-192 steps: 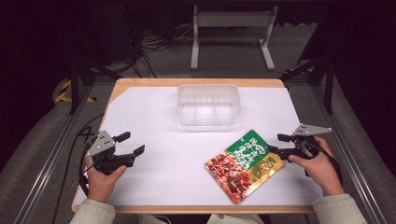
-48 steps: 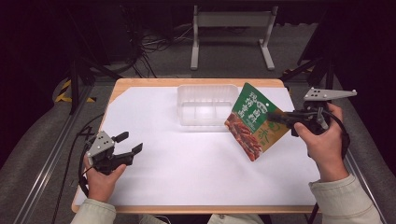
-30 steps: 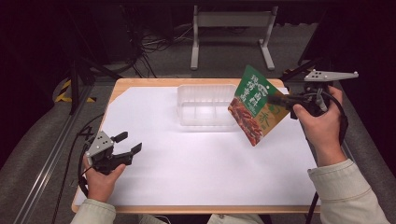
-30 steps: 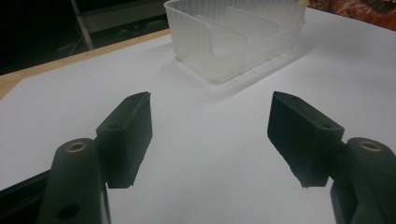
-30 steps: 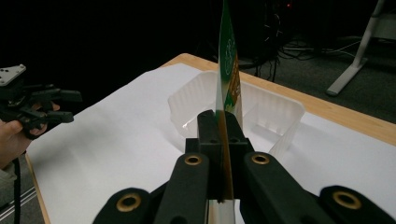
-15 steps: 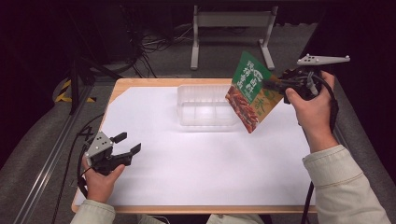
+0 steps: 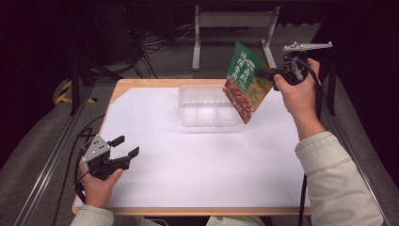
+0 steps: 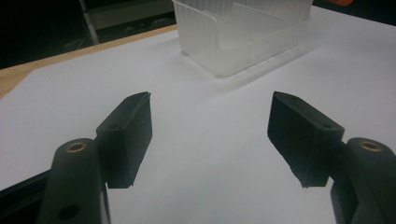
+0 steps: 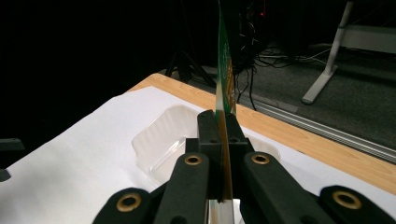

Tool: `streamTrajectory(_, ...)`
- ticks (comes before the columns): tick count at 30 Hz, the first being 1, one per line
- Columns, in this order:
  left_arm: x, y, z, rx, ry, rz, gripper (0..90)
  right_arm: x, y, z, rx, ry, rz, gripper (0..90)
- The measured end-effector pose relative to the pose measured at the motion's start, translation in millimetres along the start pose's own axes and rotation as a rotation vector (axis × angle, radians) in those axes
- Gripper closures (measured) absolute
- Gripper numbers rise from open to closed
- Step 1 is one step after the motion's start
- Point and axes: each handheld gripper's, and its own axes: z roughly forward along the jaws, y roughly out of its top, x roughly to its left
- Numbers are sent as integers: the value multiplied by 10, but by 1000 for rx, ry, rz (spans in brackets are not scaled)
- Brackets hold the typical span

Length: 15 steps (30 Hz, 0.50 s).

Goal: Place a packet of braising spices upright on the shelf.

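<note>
One snack pouch (image 7: 245,82), one clear tray (image 7: 207,107), two grippers.

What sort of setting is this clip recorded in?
Probably a lab or data-collection workspace: a wooden table covered with white paper, cables on the grey floor, a metal stand behind, dark surroundings.

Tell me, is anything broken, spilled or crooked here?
Nothing looks broken or spilled. The only tilted thing is the green snack packet: the right claw pinches its edge and holds it in the air, slanting over the clear plastic tray. The left claw is open, low over the white sheet.
</note>
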Motion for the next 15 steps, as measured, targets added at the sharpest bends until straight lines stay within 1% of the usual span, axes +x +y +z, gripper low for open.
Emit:
streamTrajectory(1,1,0,0,1,0,1,316,0,0,0,0,0,0,900)
streamTrajectory(7,7,2,9,2,-4,2,316,-11,56,164,15,-17,-1,900)
streamTrajectory(10,9,3,16,0,-4,2,315,-15,73,208,20,-23,-3,900)
streamTrajectory(15,12,6,19,-2,-7,4,316,-17,105,333,31,-34,-4,900)
